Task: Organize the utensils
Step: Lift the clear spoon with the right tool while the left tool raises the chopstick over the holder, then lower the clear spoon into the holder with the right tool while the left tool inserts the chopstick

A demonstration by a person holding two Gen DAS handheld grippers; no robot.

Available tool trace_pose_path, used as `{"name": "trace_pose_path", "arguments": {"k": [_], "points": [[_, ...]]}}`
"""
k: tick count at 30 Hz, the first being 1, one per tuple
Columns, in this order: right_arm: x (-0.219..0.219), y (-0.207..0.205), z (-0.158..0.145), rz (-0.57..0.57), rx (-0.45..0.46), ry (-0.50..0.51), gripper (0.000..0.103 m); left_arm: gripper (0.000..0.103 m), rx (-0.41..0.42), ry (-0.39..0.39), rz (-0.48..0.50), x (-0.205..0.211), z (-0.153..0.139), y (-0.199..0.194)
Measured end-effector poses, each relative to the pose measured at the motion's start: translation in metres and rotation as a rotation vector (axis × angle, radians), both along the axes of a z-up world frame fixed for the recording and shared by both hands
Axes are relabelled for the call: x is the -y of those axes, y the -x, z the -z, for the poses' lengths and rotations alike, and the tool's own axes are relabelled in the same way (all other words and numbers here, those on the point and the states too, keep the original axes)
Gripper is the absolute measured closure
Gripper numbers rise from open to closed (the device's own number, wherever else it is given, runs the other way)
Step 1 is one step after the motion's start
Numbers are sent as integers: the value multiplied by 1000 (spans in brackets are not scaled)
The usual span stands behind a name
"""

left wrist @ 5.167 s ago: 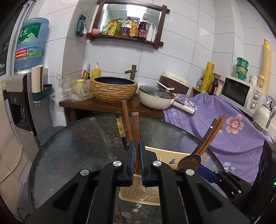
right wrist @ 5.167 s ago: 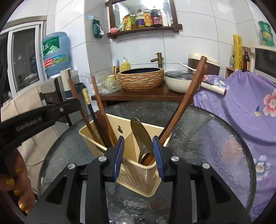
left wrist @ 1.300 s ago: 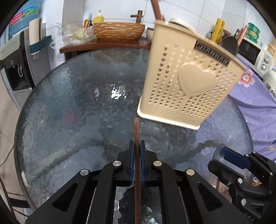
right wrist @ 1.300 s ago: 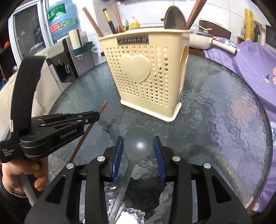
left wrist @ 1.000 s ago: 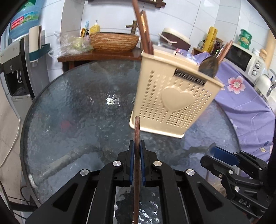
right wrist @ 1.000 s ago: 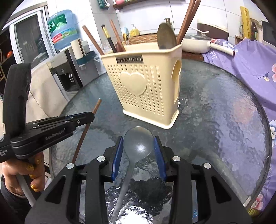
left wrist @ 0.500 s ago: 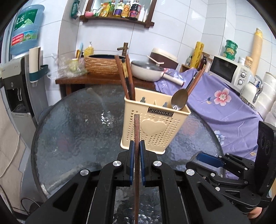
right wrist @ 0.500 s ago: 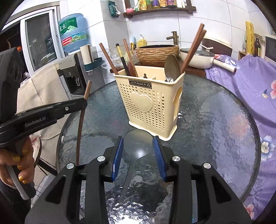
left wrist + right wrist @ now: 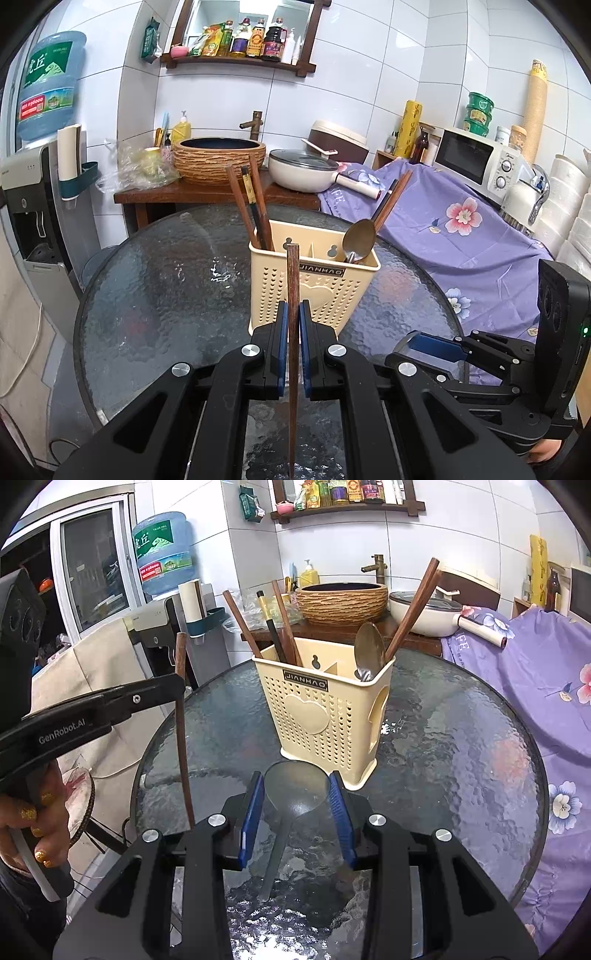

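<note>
A cream perforated utensil holder (image 9: 314, 291) (image 9: 325, 716) stands upright on the round glass table (image 9: 166, 295). Several chopsticks (image 9: 251, 206) lean in its left compartment; a metal spoon (image 9: 358, 236) and two chopsticks sit in its right one. My left gripper (image 9: 291, 321) is shut on a brown wooden chopstick (image 9: 292, 295), held upright in front of the holder; the right wrist view shows that chopstick (image 9: 181, 720) left of the holder. My right gripper (image 9: 295, 797) is shut on the bowl of a grey spoon (image 9: 295, 790), handle pointing back toward me, just short of the holder.
Behind the table a wooden counter (image 9: 155, 192) carries a woven basin (image 9: 218, 158) and a white pan (image 9: 303, 170). A purple flowered cloth (image 9: 461, 236) covers the surface at right, with a microwave (image 9: 476, 162) beyond. A water dispenser (image 9: 29, 206) stands left.
Both grippers have risen and tilted up with their loads: the chopstick and the spoon came off the glass, and the holder now appears lower and farther, its open top in view.
</note>
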State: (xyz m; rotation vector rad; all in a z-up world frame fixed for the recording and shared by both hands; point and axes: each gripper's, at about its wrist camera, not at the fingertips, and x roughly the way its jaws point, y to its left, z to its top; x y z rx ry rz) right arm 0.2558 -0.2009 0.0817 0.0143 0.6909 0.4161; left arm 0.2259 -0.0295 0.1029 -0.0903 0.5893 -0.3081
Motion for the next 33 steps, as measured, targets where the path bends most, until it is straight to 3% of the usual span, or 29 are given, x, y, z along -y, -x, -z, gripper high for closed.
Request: {"name": "trace_pose_path", "arguments": {"k": [13,25,33], "points": [[7,-13,-46,6,56,-28,66,97,32,14,27,4,-30,-8],[7,-45,-119,84,223,-22,66,97,132,85,17,-3,-107,-21],[6,-72,-148,195,346,14,66,97,241,158,-79,-16,-153,-35]]}}
